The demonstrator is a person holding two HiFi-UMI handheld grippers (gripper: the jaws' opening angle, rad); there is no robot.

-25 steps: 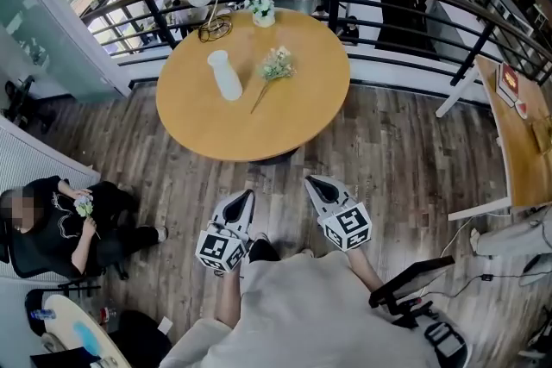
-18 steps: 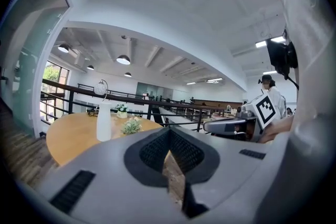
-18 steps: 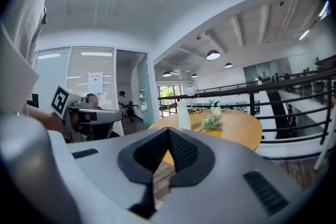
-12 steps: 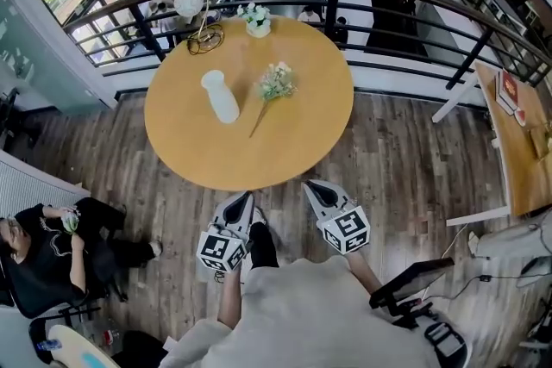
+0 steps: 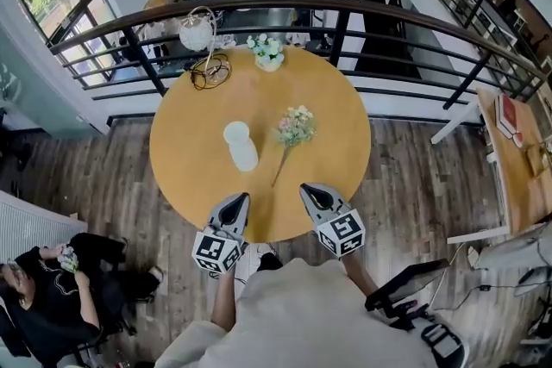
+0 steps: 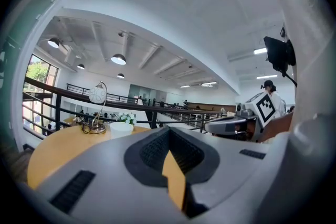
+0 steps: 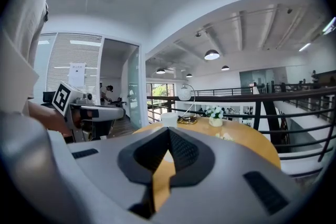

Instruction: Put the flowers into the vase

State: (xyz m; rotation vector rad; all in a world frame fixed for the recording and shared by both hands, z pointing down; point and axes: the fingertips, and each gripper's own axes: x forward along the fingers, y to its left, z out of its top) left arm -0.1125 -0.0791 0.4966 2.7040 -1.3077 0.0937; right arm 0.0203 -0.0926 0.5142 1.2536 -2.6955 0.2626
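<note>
Both pairs of fingers are clenched on nothing. The left gripper (image 6: 169,138) presses its dark ribbed pads (image 6: 152,149) tip to tip, and the right gripper (image 7: 168,136) is closed the same way. Each has a smooth grey plastic shell tapering to a point and a marker cube at the back. In the head view both sit at lower centre, over the near rim of the round, matte tan wooden table (image 5: 194,177).

The flowers (image 5: 296,127) lie flat at the table's middle, a small spray of pale cream and pink blossoms with green leaves on one thin brown stem that slants down-left towards the grippers. Just left of them, not touching, is the smooth white vase (image 5: 242,148) with its round open mouth. Towards the far rim are a small white pot of flowers (image 5: 266,53) and a globe lamp (image 5: 198,34).
</note>
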